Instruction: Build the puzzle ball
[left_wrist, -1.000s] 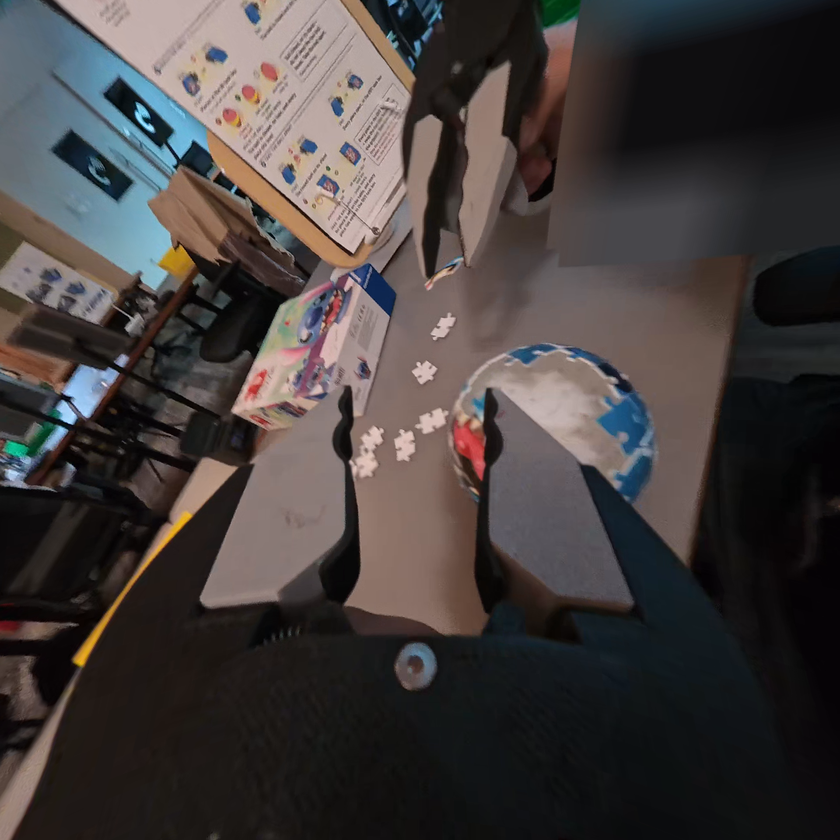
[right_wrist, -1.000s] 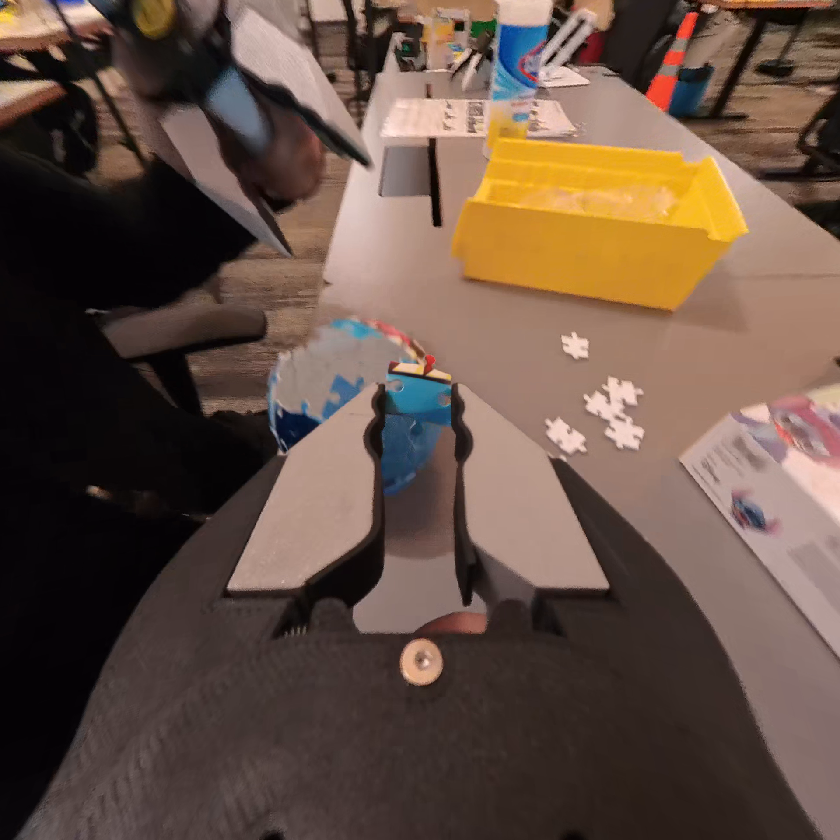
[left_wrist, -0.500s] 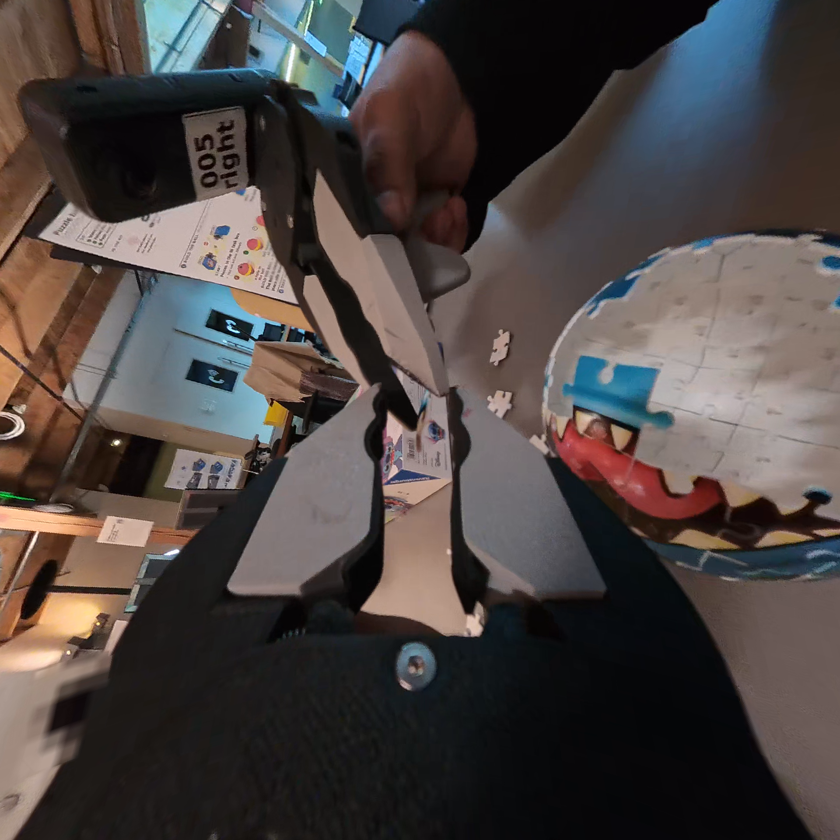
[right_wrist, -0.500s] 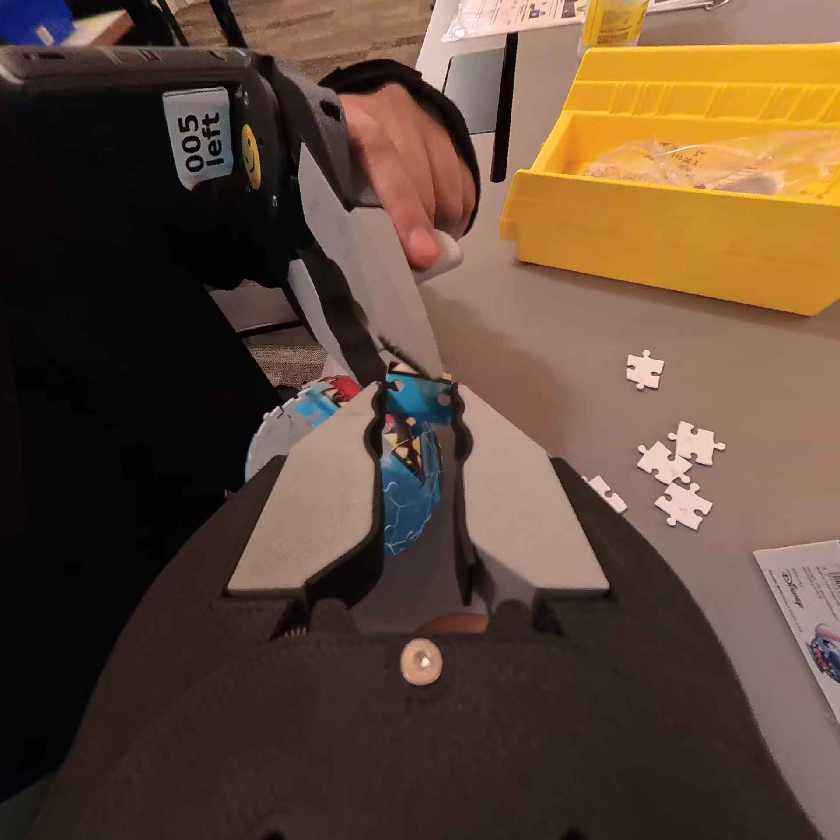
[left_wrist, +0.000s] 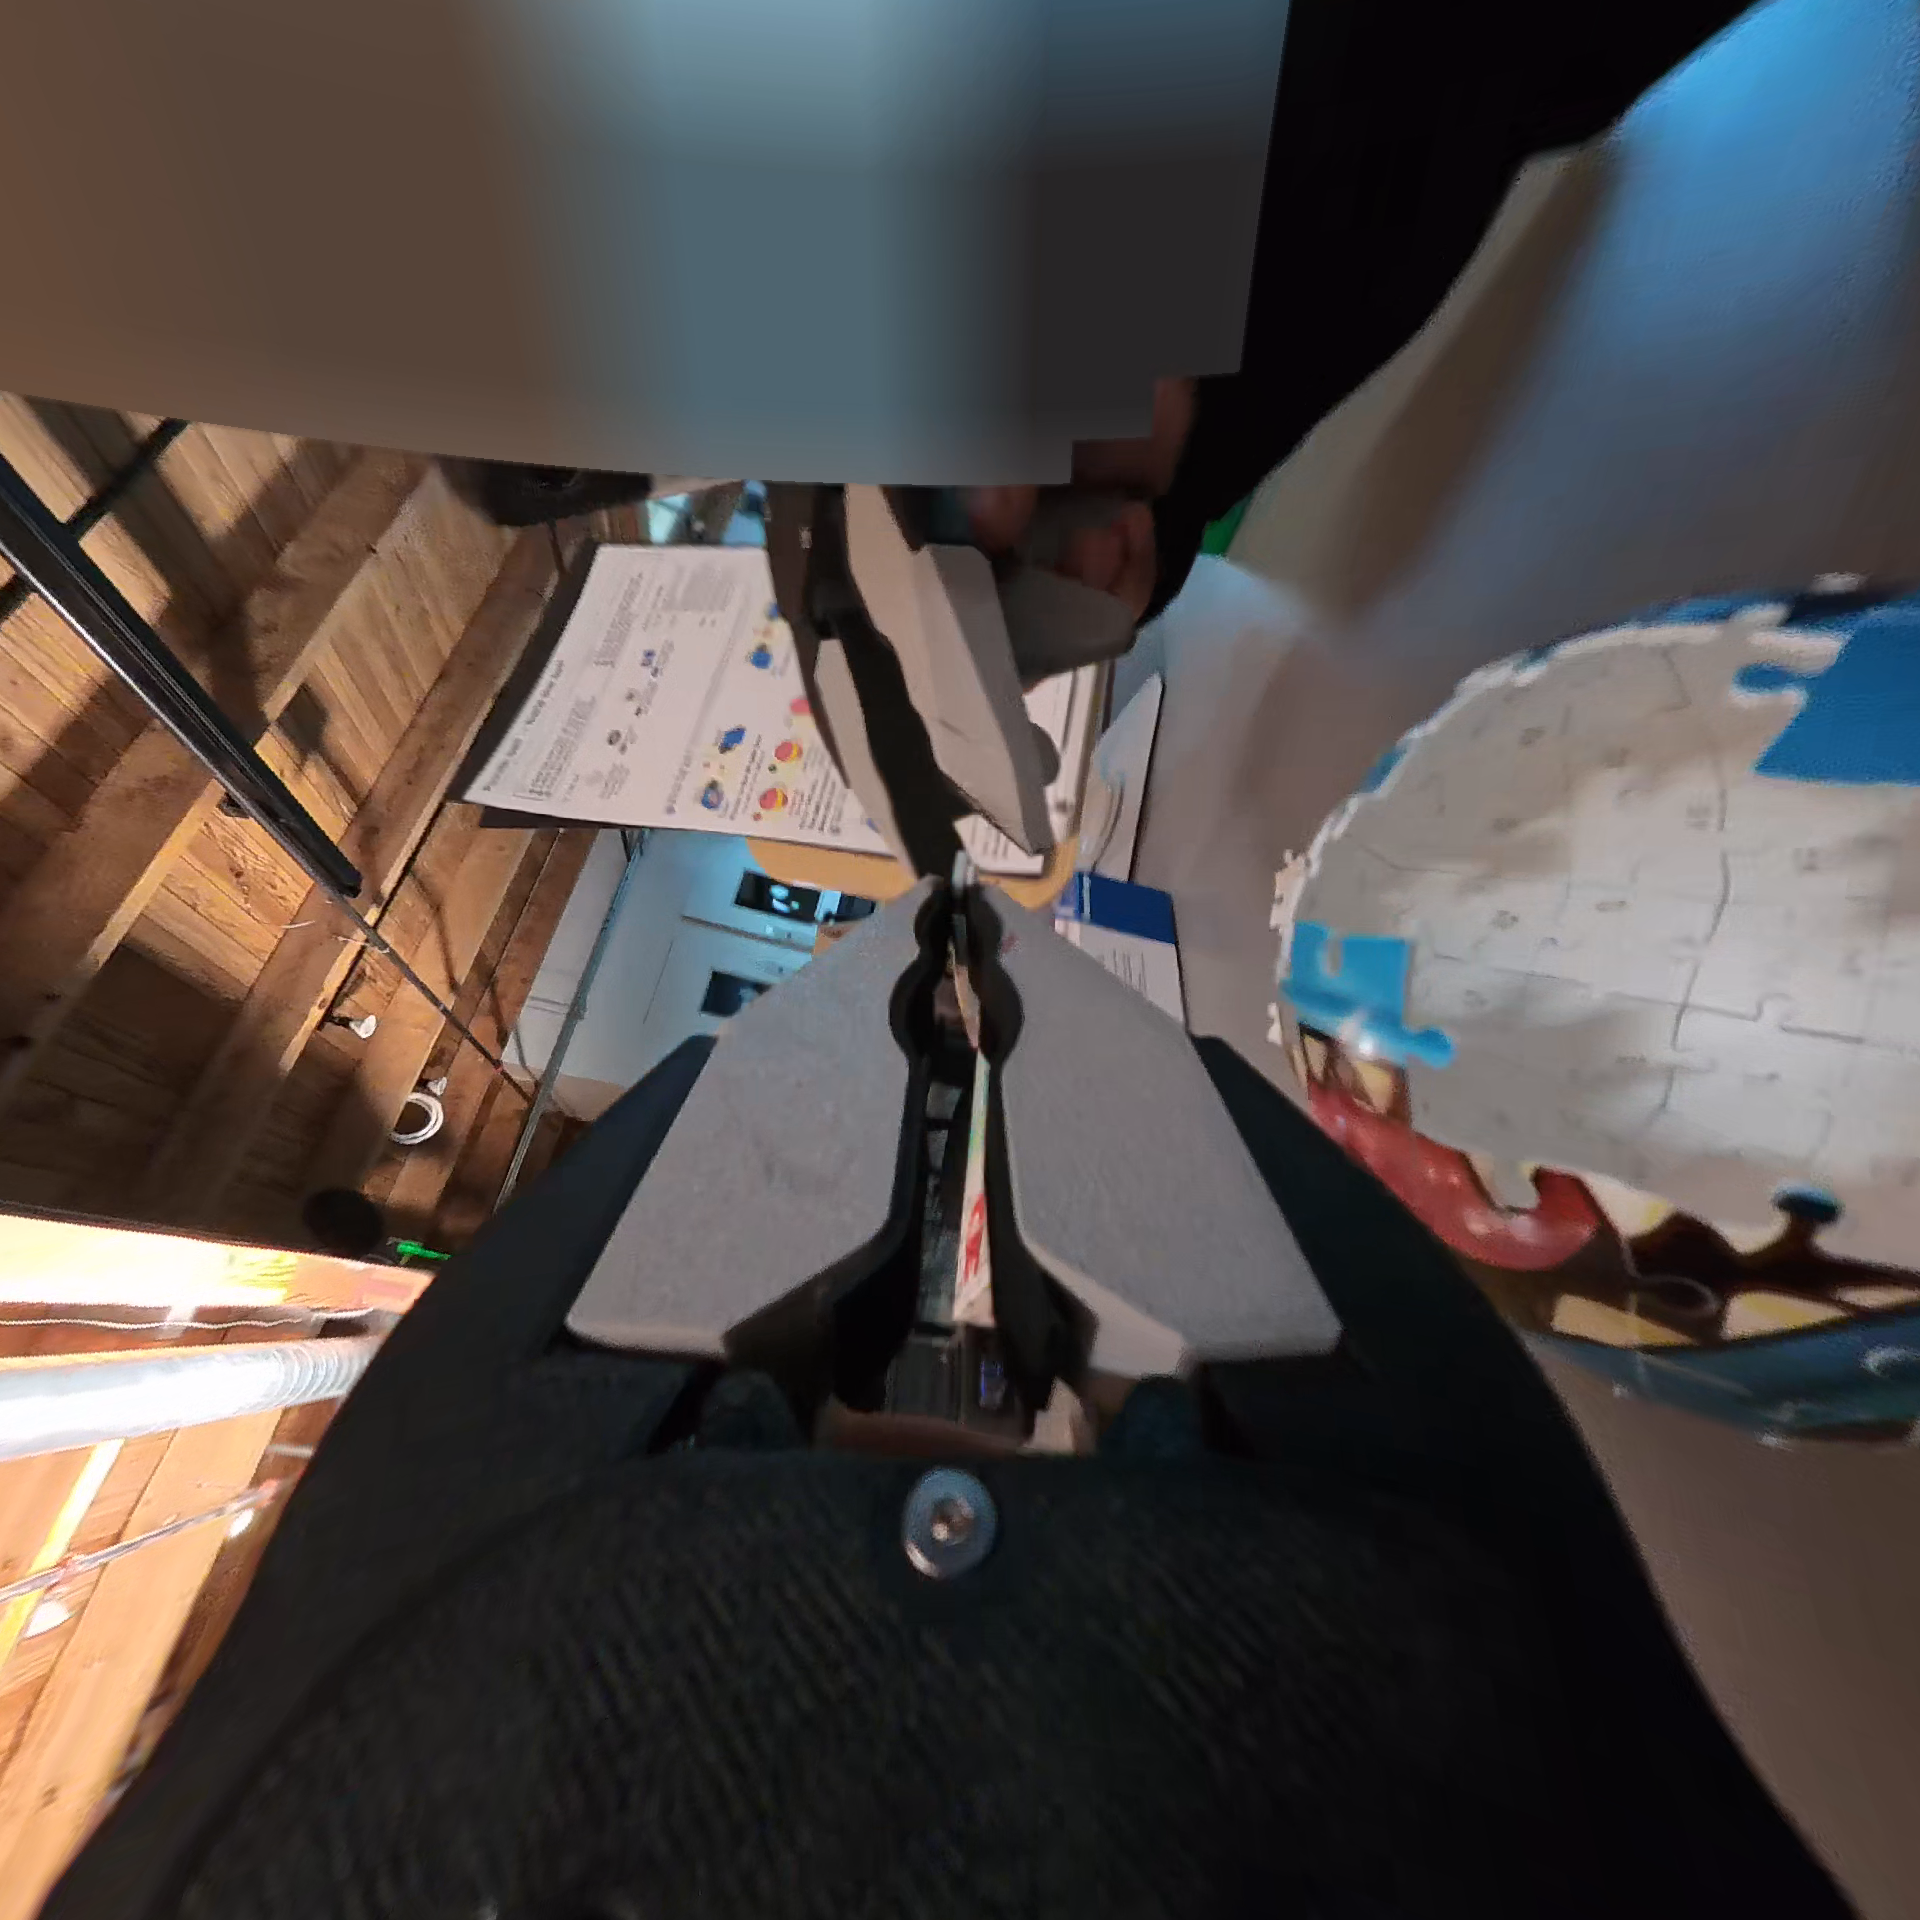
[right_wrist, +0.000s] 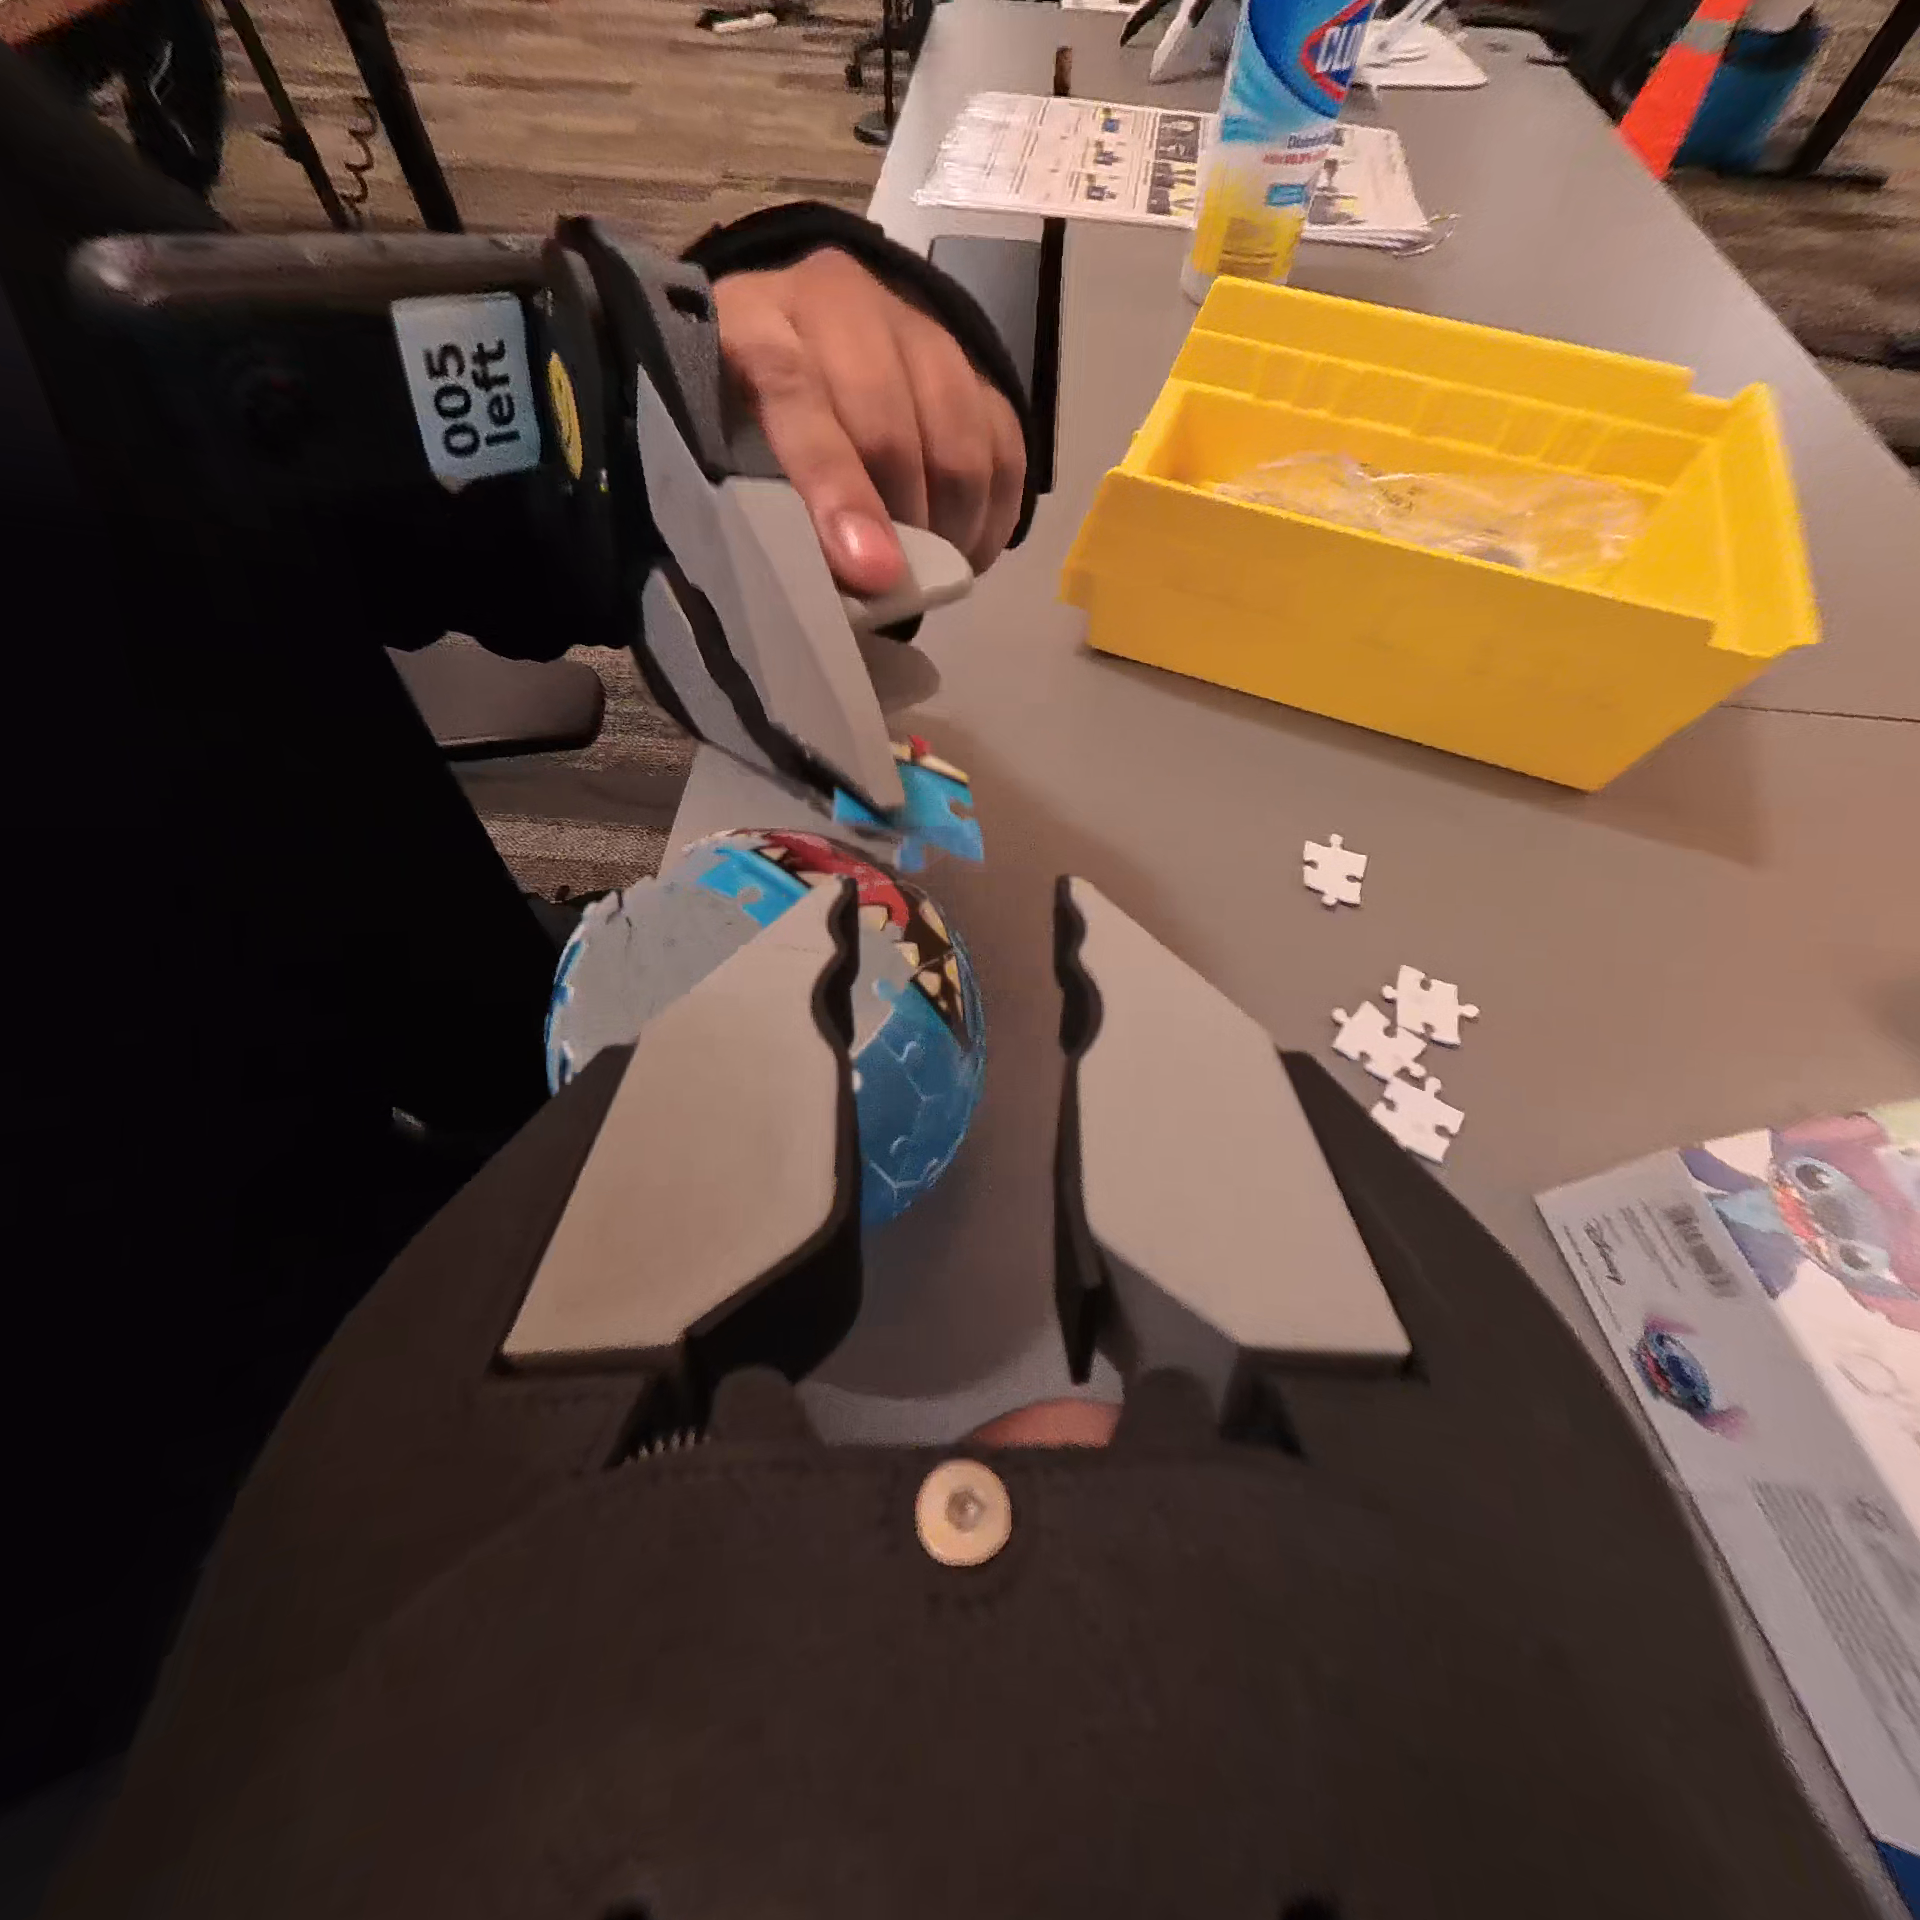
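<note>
**Left gripper holds one piece; right gripper empty**

Left wrist view. One left gripper (left_wrist: 954, 902) at centre frame, jaws pressed nearly together on a single puzzle piece (left_wrist: 975, 1174), seen edge-on between the fingers. One partly built puzzle ball (left_wrist: 1621, 997) at right, cut off by the frame edge, its pale inner side and a red mouth pattern showing. The right gripper (left_wrist: 971, 821) hangs just above the left one's tips; from this angle its jaw gap cannot be made out. One instruction sheet (left_wrist: 665, 717) at upper centre. The upper frame is blurred.

Right wrist view. The right gripper (right_wrist: 954, 894) at centre, jaws wide apart, nothing between them. The left gripper (right_wrist: 868, 800), in a hand (right_wrist: 873, 416) at upper left, clamps the blue puzzle piece (right_wrist: 935, 816) just above the ball (right_wrist: 914, 1091), which sits on the grey table (right_wrist: 1195, 748) and is partly hidden by the right gripper's finger. Four loose white pieces: one alone (right_wrist: 1333, 871), three clustered (right_wrist: 1403, 1060). One yellow bin (right_wrist: 1434, 582) at upper right, one spray can (right_wrist: 1273, 145) behind it, one printed sheet (right_wrist: 1787, 1351) cut off at lower right.
</note>
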